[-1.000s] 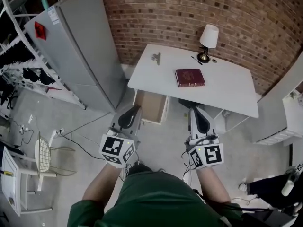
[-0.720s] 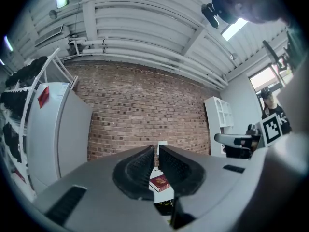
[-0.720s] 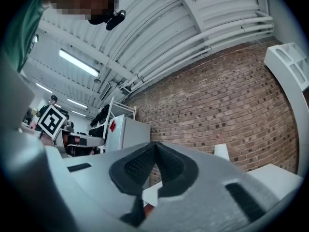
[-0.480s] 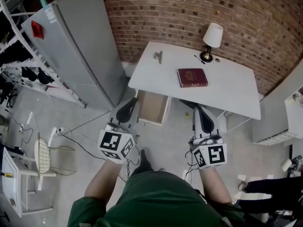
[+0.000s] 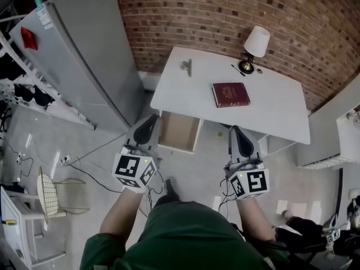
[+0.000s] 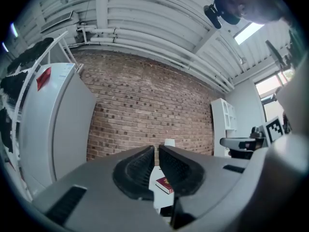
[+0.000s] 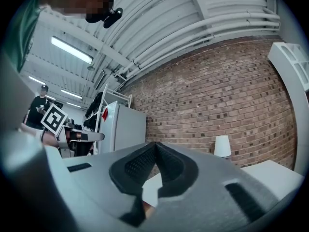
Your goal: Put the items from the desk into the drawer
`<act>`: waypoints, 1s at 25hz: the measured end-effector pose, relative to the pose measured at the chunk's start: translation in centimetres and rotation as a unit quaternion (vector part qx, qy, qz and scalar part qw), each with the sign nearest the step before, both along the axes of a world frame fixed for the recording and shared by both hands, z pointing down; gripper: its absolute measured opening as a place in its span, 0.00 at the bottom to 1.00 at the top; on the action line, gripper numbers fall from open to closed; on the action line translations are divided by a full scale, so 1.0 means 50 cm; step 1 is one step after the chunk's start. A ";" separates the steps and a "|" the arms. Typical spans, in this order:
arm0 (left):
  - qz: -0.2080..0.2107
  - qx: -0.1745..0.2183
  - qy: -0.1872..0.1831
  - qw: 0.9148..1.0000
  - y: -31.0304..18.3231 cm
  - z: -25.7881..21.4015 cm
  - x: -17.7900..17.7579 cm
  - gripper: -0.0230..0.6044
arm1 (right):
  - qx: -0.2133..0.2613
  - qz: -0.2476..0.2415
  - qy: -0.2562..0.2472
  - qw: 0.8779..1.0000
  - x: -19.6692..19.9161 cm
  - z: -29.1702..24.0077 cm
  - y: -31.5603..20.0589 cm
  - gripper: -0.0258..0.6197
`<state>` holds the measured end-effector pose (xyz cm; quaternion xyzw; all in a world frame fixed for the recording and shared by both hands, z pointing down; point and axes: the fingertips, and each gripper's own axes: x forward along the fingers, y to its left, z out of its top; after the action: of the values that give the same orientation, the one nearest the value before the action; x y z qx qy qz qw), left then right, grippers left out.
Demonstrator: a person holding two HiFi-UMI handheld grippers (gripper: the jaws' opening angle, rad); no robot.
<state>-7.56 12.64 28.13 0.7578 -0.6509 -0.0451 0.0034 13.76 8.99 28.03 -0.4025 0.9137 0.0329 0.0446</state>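
A red book point(image 5: 230, 94) lies in the middle of the white desk point(image 5: 281, 114). A metal binder clip point(image 5: 186, 67) sits near the desk's far left corner, and a dark pen point(image 5: 237, 70) lies beside the lamp point(image 5: 256, 45). Below the desk's left front, a wooden drawer point(image 5: 179, 131) stands pulled open. My left gripper point(image 5: 151, 124) hangs in the air just left of the drawer, jaws together and holding nothing. My right gripper point(image 5: 237, 133) is short of the desk's front edge, also shut and empty. The left gripper view shows the book point(image 6: 164, 184) beyond its shut gripper point(image 6: 157, 151).
A tall grey fridge point(image 5: 90, 49) stands left of the desk against the brick wall point(image 5: 225, 10). A white cabinet point(image 5: 337, 134) is at the right. Cables point(image 5: 90, 170) and a wire chair point(image 5: 53, 190) are on the floor at the left. A person's shoe point(image 5: 306, 229) shows at the bottom right.
The view has shifted a little toward the desk and both grippers have edged forward with it. Both jaws stay together. The person at the bottom right has moved.
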 end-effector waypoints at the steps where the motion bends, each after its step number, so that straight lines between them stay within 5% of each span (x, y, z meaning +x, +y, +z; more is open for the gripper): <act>1: 0.002 -0.001 0.002 1.000 -0.013 0.004 -0.014 0.08 | -0.001 0.002 0.002 1.000 -0.012 0.002 -0.012 0.04; 15: 0.034 -0.021 0.035 0.999 -0.174 0.085 -0.186 0.08 | -0.048 0.045 0.024 0.998 -0.152 0.051 -0.135 0.04; 25: 0.053 -0.037 0.066 0.996 -0.265 0.131 -0.218 0.08 | -0.069 0.070 0.064 0.993 -0.166 0.090 -0.183 0.04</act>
<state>-18.44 -0.62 34.66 0.7859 -0.6094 -0.0708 0.0767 5.45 -0.15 32.55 -0.4651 0.8841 -0.0015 -0.0446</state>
